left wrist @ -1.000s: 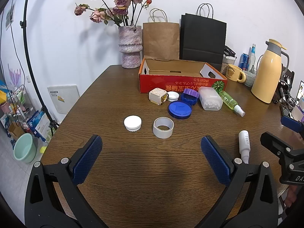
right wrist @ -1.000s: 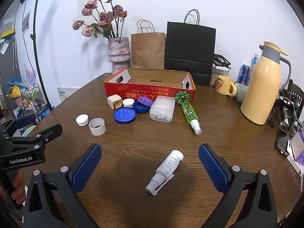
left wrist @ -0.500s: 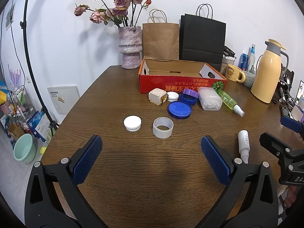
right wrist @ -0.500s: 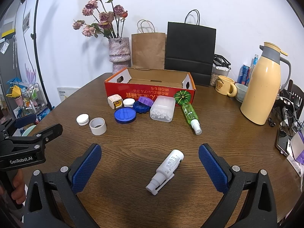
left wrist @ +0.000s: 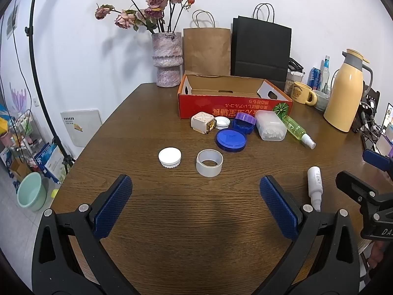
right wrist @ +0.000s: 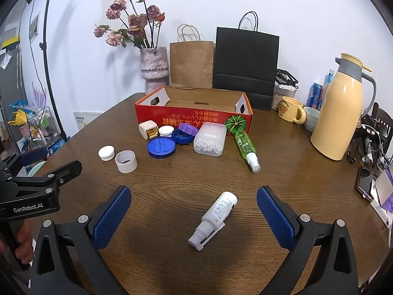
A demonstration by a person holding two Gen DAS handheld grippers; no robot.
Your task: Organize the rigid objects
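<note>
Left tool (left wrist: 196,199) spread wide over bare table (left wrist: 172,221), gripping nothing; white ring (left wrist: 209,162) and white cap (left wrist: 169,157) just ahead. Right tool (right wrist: 194,209) likewise apart (nothing held), white pump bottle (right wrist: 216,217) lying between its fingers. Red box (right wrist: 194,113) farther back, open-topped.

White pump bottle (right wrist: 216,217) lies between the right gripper's (right wrist: 194,217) spread fingers (right wrist: 110,217).
</note>
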